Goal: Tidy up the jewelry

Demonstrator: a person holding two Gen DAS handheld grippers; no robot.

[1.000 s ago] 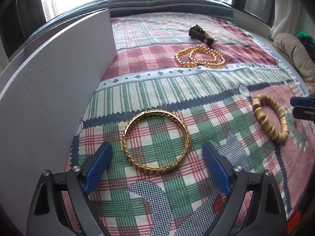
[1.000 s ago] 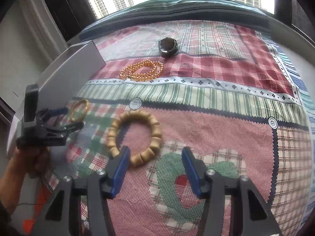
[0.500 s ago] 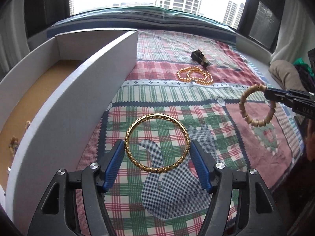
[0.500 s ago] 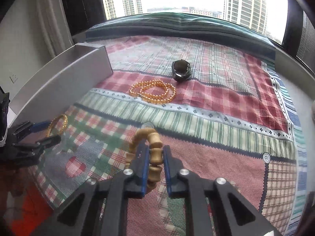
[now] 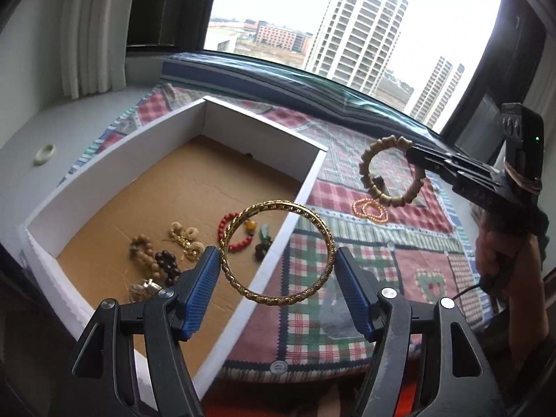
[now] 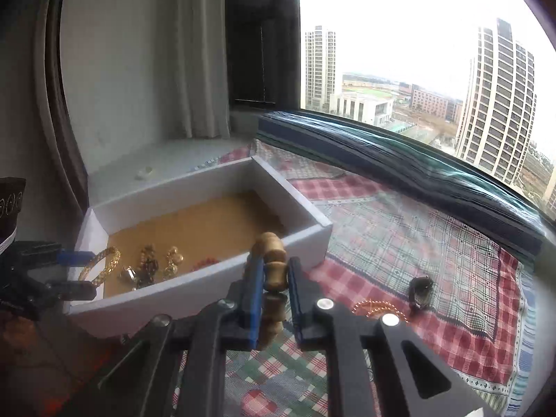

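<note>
My left gripper [image 5: 278,260] is shut on a gold bangle [image 5: 250,292] and holds it in the air above the near right wall of a white box [image 5: 305,187] with a brown floor. My right gripper [image 6: 272,271] is shut on a wooden bead bracelet [image 6: 272,250], also raised; it shows in the left wrist view [image 5: 368,173] to the right of the box. Several bracelets and earrings [image 5: 166,260] lie inside the box. A gold bead necklace [image 5: 370,210] and a dark object [image 6: 420,290] lie on the plaid cloth.
The plaid cloth [image 5: 365,253] covers the surface right of the box. A pale ring [image 5: 45,153] lies on the grey ledge left of the box. A window and curtain stand behind. A person's hand [image 5: 504,253] holds the right gripper.
Both grippers closed on their pieces, lifted them off the cloth and moved left toward the box. The box interior has come into view.
</note>
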